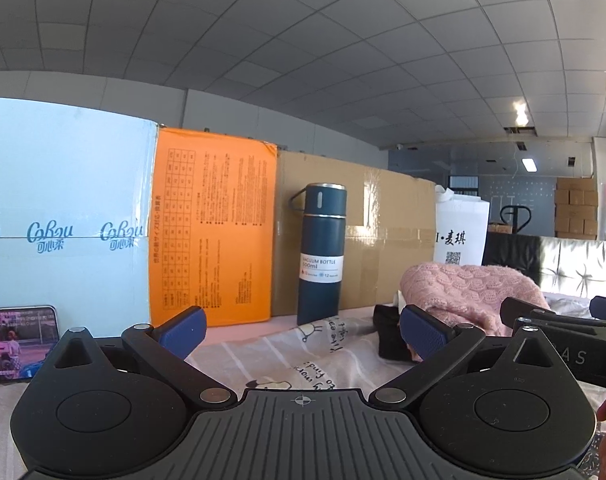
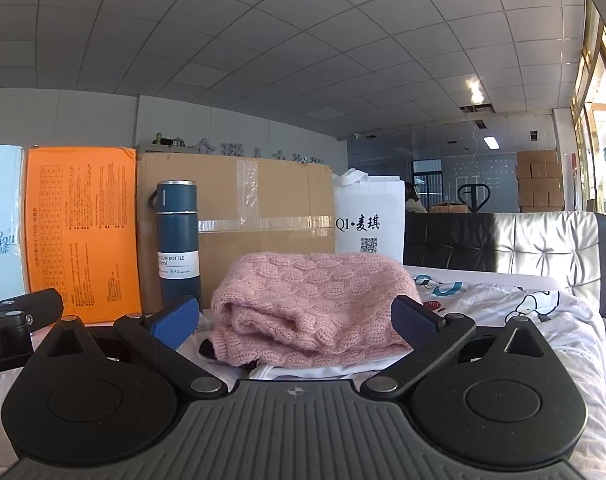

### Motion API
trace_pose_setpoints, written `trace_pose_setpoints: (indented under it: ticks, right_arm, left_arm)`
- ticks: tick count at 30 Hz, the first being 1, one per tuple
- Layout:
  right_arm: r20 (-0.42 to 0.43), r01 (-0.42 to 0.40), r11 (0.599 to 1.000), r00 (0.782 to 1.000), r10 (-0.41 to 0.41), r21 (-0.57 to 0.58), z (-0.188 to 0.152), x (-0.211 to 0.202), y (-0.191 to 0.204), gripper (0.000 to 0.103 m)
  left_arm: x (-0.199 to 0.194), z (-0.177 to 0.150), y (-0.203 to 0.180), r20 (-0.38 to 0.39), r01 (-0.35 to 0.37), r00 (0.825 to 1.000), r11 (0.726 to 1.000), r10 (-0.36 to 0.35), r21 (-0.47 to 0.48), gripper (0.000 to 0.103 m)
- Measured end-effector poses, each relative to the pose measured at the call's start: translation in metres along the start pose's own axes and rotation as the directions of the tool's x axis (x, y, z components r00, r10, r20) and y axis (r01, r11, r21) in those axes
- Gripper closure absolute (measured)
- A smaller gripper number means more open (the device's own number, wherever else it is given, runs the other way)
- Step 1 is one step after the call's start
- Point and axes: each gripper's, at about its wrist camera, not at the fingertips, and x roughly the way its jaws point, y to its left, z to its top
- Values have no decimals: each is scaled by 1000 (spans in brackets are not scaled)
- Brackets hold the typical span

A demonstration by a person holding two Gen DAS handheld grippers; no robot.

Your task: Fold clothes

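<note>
A folded pink knit sweater (image 2: 315,304) lies on the bed on top of other clothes, a white piece (image 2: 303,372) under it and a black piece (image 1: 389,336) at its left. It also shows in the left wrist view (image 1: 467,292) at the right. My right gripper (image 2: 295,322) is open and empty, its blue pads either side of the sweater's near edge. My left gripper (image 1: 303,336) is open and empty over the printed bedsheet (image 1: 287,356), left of the clothes pile. The right gripper's body shows in the left wrist view (image 1: 563,332).
A dark blue vacuum bottle (image 1: 321,256) stands at the back against a cardboard box (image 1: 383,240). An orange box (image 1: 215,232), a pale blue box (image 1: 63,216), a white paper bag (image 2: 369,220) and a padded headboard (image 2: 523,244) line the back. A phone (image 1: 19,344) plays video at left.
</note>
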Motion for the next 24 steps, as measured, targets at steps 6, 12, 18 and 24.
trace_pose_setpoints:
  ticks: [6, 12, 18, 24]
  right_arm:
    - [7, -5, 1000, 1000, 5, -1, 0, -2, 0, 0]
    - [5, -9, 1000, 1000, 9, 3, 0, -1, -1, 0]
    - [-6, -16, 1000, 1000, 16, 2, 0, 0, 0, 0]
    - [-8, -18, 1000, 1000, 18, 4, -1, 0, -1, 0]
  left_arm:
    - [0, -2, -3, -10, 12, 1000, 1000, -12, 22, 0]
    - [-1, -2, -3, -13, 30, 999, 999, -29, 21, 0]
    - [-2, -2, -5, -8, 24, 1000, 999, -24, 26, 0]
    - [-2, -2, -5, -8, 15, 1000, 1000, -15, 22, 0]
